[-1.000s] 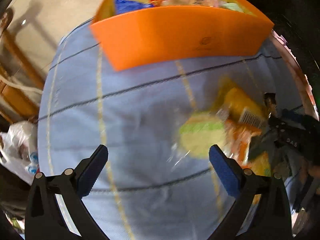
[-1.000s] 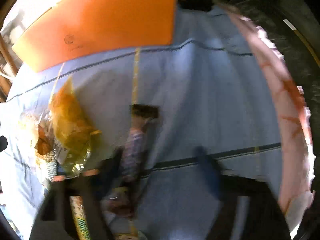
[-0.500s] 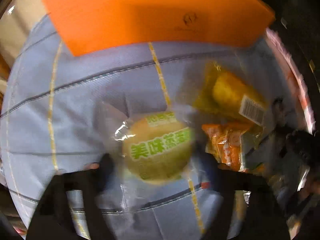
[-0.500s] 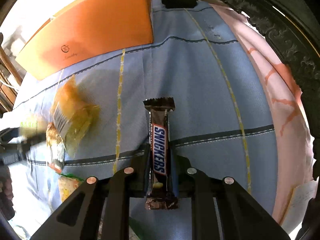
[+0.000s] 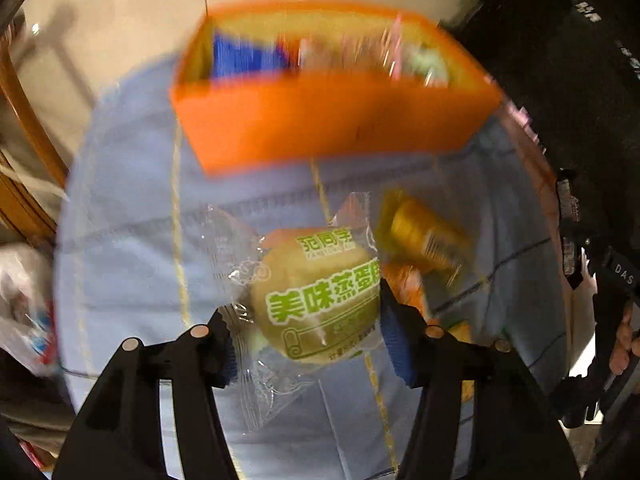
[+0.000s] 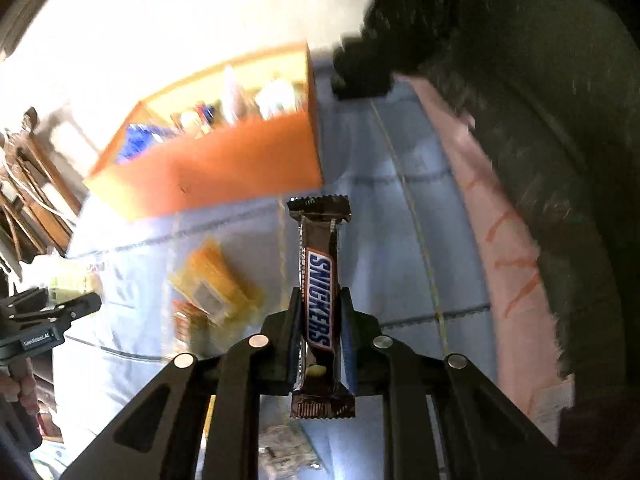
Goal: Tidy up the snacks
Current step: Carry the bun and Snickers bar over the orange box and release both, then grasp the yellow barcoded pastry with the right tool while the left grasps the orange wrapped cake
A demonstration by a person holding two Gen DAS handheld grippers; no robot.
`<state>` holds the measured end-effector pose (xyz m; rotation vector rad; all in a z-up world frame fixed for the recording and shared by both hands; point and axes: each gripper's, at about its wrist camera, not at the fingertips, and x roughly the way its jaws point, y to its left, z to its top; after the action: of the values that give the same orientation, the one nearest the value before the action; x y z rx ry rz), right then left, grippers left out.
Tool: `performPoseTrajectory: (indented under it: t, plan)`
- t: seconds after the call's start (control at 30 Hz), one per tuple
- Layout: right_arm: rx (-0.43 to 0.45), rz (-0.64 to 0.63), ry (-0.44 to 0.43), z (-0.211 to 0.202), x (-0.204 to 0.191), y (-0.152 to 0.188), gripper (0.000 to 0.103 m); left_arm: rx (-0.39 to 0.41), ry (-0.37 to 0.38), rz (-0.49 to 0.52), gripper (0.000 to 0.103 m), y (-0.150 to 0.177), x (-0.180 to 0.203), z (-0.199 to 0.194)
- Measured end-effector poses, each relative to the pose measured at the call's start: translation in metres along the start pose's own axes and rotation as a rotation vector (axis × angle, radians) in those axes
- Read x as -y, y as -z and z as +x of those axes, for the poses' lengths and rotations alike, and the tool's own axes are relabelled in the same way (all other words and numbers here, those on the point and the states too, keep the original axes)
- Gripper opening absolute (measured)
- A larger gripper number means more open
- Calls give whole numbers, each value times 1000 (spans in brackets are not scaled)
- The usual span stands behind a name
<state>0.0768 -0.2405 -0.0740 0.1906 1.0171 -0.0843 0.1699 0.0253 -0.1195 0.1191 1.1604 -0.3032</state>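
My left gripper (image 5: 308,320) is shut on a round yellow cake in a clear wrapper with green print (image 5: 316,300) and holds it above the blue cloth. My right gripper (image 6: 320,312) is shut on a brown Snickers bar (image 6: 320,276), held upright above the cloth. The orange box (image 5: 328,120) stands at the far side and holds several snacks; it also shows in the right wrist view (image 6: 224,164). A yellow packet (image 5: 424,236) and an orange packet (image 5: 404,284) lie on the cloth to the right of the cake.
The blue cloth (image 5: 132,240) with yellow and dark lines covers the table. A pink fringe (image 6: 504,232) runs along its right edge beside a dark carved chair (image 6: 560,120). Wooden furniture (image 5: 24,128) and plastic bags (image 5: 24,292) are at the left. The left gripper shows in the right wrist view (image 6: 52,312).
Both grippers have closed on their snacks and lifted them off the cloth. The box's open top has come into view in both cameras.
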Motion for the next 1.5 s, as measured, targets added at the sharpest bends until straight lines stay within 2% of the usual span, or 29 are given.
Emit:
performPoseTrajectory:
  t: [0.07, 0.13, 0.2, 0.3, 0.4, 0.47, 0.5, 0.57, 0.6, 0.83, 0.93, 0.97, 1.0, 1.03, 1.07, 1.13, 1.27, 1.37, 1.43, 1.5]
  plan:
    - [33, -12, -21, -14, -10, -22, 17, 71, 19, 33, 56, -17, 0, -31]
    - [52, -15, -61, -23, -18, -48, 17, 107, 46, 28, 56, -36, 0, -45]
    - [55, 1, -106, -24, -27, -83, 17, 133, 41, 13, 56, -60, -4, -53]
    - [43, -27, -103, -18, -40, -130, 17, 152, -45, 11, 56, -98, -14, -59]
    - [10, -24, -129, -4, -45, -165, 17, 172, -82, -33, 56, -135, -30, -61]
    - [-14, -52, -113, 10, -53, -189, 17, 183, -103, -43, 56, -153, -35, -62]
    - [-26, -70, -91, 17, -57, -199, 17, 184, -140, -31, 56, -164, -36, -59]
    - [-41, -87, -76, 29, -62, -211, 17, 180, -231, 6, 56, -181, -35, -51]
    - [-47, -88, -79, 36, -63, -217, 17, 177, -238, 13, 56, -186, -37, -48]
    - [-79, -105, -92, 69, -73, -236, 17, 126, -193, 16, 56, -209, -42, -18]
    - [-82, -84, -122, 82, -74, -239, 17, 115, -168, 13, 57, -216, -44, -6]
    - [-76, -77, -136, 85, -73, -241, 20, 121, -163, 12, 60, -217, -45, -5]
    - [-70, -80, -139, 86, -74, -242, 48, 145, -169, 3, 70, -220, -47, -2]
    - [-61, -72, -116, 88, -74, -242, 76, 161, -186, -10, 99, -220, -48, 3]
    - [-36, -48, -99, 86, -71, -242, 98, 182, -209, -26, 99, -221, -50, 3]
    - [-48, -49, -114, 84, -68, -241, 99, 188, -240, -64, 99, -222, -56, 0]
    - [-46, -49, -107, 63, -58, -223, 99, 151, -199, -107, 99, -206, -67, -11]
    - [-60, -137, -92, 48, -59, -178, 99, 144, -188, -93, 99, -171, -70, -25]
    - [-103, -306, -64, 54, -71, -126, 99, 135, -209, -69, 99, -143, -69, -28]
    - [-163, -484, -54, 78, -87, -69, 99, 110, -222, -26, 99, -104, -65, -29]
